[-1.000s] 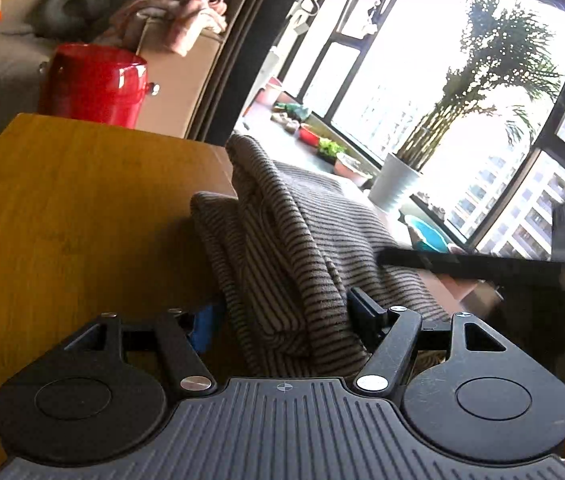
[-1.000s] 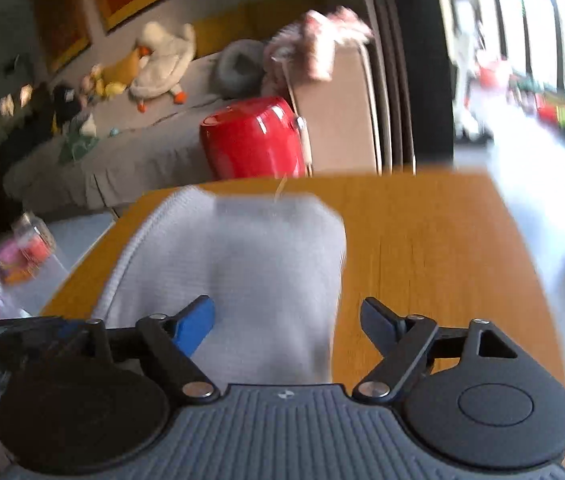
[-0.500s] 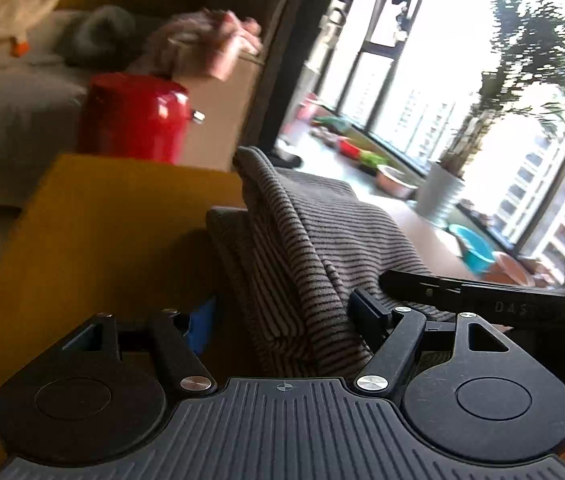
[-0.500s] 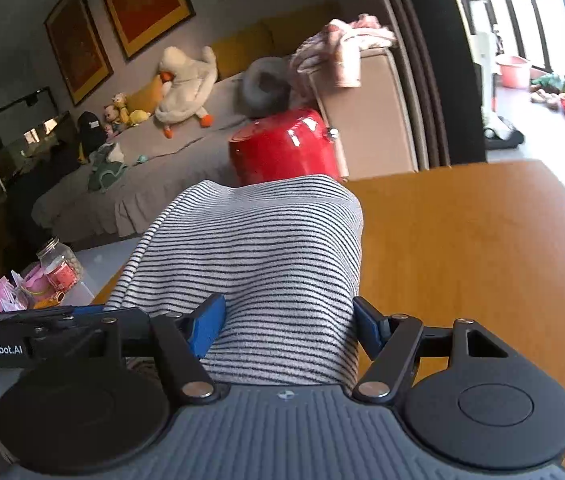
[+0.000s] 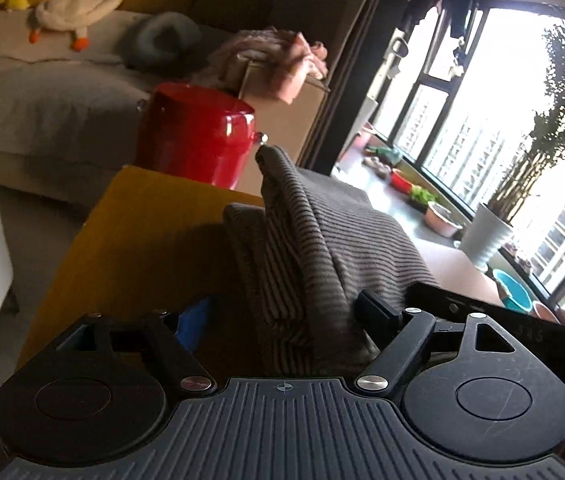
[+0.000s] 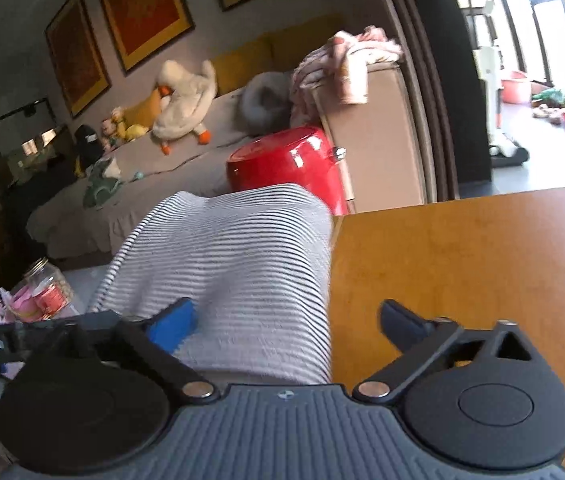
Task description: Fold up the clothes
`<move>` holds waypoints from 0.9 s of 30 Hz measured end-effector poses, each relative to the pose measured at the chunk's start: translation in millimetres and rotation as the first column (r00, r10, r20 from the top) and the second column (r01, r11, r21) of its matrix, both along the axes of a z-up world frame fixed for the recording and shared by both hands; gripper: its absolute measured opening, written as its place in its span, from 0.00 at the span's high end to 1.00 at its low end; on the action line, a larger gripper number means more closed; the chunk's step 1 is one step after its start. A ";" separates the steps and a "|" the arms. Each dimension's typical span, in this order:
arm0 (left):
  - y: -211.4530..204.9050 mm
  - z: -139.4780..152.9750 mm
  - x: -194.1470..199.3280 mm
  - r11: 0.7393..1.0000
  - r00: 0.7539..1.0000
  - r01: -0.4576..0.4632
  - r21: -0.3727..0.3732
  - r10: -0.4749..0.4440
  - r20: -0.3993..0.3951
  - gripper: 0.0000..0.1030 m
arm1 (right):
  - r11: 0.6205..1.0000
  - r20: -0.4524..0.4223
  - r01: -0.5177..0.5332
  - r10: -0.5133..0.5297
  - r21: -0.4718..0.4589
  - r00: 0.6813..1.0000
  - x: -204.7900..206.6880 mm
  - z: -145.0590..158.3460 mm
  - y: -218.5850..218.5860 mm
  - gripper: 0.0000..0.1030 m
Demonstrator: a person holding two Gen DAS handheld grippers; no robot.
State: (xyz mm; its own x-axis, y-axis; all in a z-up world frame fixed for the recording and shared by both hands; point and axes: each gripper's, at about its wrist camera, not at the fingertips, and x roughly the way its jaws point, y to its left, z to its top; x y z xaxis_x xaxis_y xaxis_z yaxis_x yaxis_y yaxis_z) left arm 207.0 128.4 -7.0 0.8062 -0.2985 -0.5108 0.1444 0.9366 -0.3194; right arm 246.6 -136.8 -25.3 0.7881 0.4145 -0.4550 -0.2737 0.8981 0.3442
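A grey-and-white striped garment [image 5: 322,240] lies folded in a thick bundle at the edge of the wooden table [image 5: 142,240]. My left gripper [image 5: 284,316] straddles its near end, jaws opening. The black right finger [image 5: 374,312] touches the cloth, and the blue left pad [image 5: 194,320] stands clear of it. In the right wrist view the garment [image 6: 242,260] lies on the table [image 6: 462,260] between the jaws of my right gripper [image 6: 284,324], which are opening wide. Its blue pad [image 6: 170,324] is at the cloth and the black finger [image 6: 398,324] is well away.
A red pot [image 5: 198,136] stands beyond the table's far edge, before a cardboard box [image 6: 374,140] draped with pink cloth and a grey sofa [image 6: 142,180]. A glass jar [image 6: 46,288] sits low on the left. Potted plants [image 5: 486,236] line the window.
My right gripper pressed the garment half a second ago and has since spread wide off it. The left jaws have widened, and the left view has swung toward the sofa.
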 end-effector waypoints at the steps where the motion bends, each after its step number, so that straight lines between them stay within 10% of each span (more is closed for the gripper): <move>1: -2.8 3.0 -6.5 1.000 1.000 -0.008 0.011 0.008 0.004 0.19 | 1.000 0.001 0.008 -0.008 0.006 1.000 -5.8 -0.2 -2.9 0.00; 7: -24.4 11.8 -50.9 0.992 0.997 -0.076 0.100 0.079 -0.019 0.04 | 0.999 -0.107 0.048 -0.047 -0.001 0.993 -42.3 -6.2 -18.3 0.00; 13: -48.8 -4.2 -87.0 0.972 0.972 -0.163 0.170 0.188 -0.142 0.00 | 0.967 -0.114 0.113 -0.142 -0.226 0.983 -92.9 -3.9 -7.4 0.00; 17: -73.1 -16.9 -98.4 0.899 0.948 -0.251 0.358 0.303 -0.097 0.00 | 0.907 -0.106 0.150 -0.207 -0.394 0.973 -106.3 -6.7 9.4 0.00; 27: -75.6 -17.5 -107.1 0.904 0.948 -0.259 0.341 0.306 -0.091 0.00 | 0.918 -0.117 0.135 -0.191 -0.373 0.975 -100.2 -8.3 0.5 0.00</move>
